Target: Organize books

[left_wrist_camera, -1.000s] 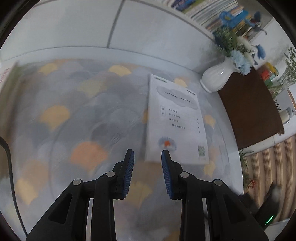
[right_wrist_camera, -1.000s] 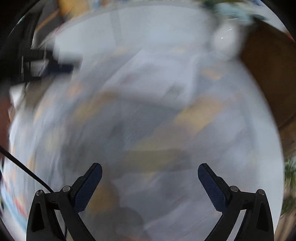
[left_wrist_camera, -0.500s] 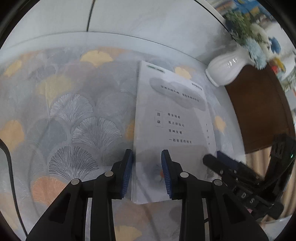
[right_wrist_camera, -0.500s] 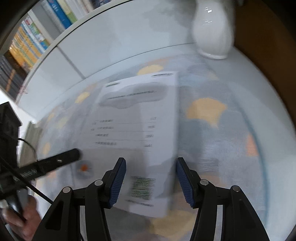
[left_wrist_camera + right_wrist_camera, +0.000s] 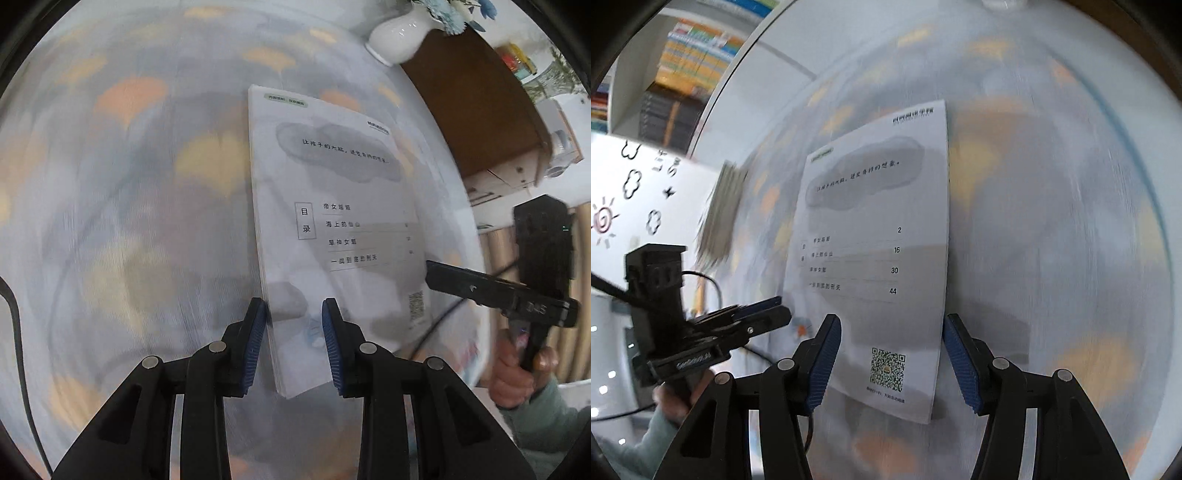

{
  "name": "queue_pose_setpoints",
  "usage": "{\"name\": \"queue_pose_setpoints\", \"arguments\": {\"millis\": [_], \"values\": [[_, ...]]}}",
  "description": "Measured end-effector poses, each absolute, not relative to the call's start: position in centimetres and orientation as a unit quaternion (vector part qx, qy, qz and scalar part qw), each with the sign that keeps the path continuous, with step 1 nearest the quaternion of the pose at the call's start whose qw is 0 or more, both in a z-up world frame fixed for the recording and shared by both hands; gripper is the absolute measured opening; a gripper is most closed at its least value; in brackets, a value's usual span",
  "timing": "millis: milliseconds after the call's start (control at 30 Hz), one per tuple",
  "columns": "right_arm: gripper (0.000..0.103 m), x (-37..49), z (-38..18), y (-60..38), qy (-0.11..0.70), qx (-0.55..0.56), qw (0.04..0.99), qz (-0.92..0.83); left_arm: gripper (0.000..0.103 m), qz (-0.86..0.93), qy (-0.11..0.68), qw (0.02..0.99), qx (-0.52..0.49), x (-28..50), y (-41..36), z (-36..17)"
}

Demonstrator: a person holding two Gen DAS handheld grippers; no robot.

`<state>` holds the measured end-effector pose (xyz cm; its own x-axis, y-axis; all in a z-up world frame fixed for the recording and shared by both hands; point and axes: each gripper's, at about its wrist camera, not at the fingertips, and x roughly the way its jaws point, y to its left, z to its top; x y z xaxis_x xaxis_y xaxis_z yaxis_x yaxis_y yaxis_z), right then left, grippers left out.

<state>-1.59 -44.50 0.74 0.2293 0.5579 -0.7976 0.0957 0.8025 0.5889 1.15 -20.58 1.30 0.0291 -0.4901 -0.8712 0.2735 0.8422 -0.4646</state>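
Left wrist view: both grippers, left gripper [image 5: 293, 332] and right gripper [image 5: 891, 356], jaws spread, straddle the book's [image 5: 332, 229] near corners on the surface [image 5: 129, 221]; next, pinch its edges.

The patterned tablecloth [image 5: 129, 184] was smeared by motion blur, its leaf motifs unreadable. The white vase [image 5: 399, 35] was cut off at the left-wrist frame's top edge. Small print on the book [image 5: 879, 240] stayed illegible at lower centre. Shelved books [image 5: 694, 48] at the right-wrist frame's upper left were too blurred to read.
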Motion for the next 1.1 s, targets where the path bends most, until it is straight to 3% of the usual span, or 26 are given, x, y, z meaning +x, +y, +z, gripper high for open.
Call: {"name": "queue_pose_setpoints", "arguments": {"millis": [100, 267, 500, 733, 933, 1100], "values": [[0.054, -3.2, 0.4, -44.8, 0.597, 0.284, 0.736, 0.145, 0.027, -0.26, 0.642, 0.714, -0.102, -0.5, -20.3, 1.1], [0.064, -1.1, 0.3, -44.2, 0.576, 0.293, 0.749, 0.147, 0.027, -0.245, 0.626, 0.728, -0.134, -0.6, -19.6, 0.9], [0.062, 0.2, 4.4, -45.2, 0.499, 0.431, 0.704, 0.265, 0.027, -0.257, 0.623, 0.72, -0.164, -1.2, -17.3, 0.9], [0.062, 3.3, 11.8, -35.4, 0.467, 0.371, 0.705, 0.384, 0.027, -0.166, 0.57, 0.774, -0.219, -3.1, -7.3, 5.8], [0.062, 4.2, 10.5, -24.4, 0.511, 0.329, 0.659, 0.442, 0.027, -0.035, 0.51, 0.824, -0.245, -6.4, 2.8, 9.7], [0.063, 2.6, 7.4, -22.2, 0.553, 0.299, 0.657, 0.415, 0.027, -0.004, 0.513, 0.823, -0.243, -8.5, 4.6, 9.0]]}}
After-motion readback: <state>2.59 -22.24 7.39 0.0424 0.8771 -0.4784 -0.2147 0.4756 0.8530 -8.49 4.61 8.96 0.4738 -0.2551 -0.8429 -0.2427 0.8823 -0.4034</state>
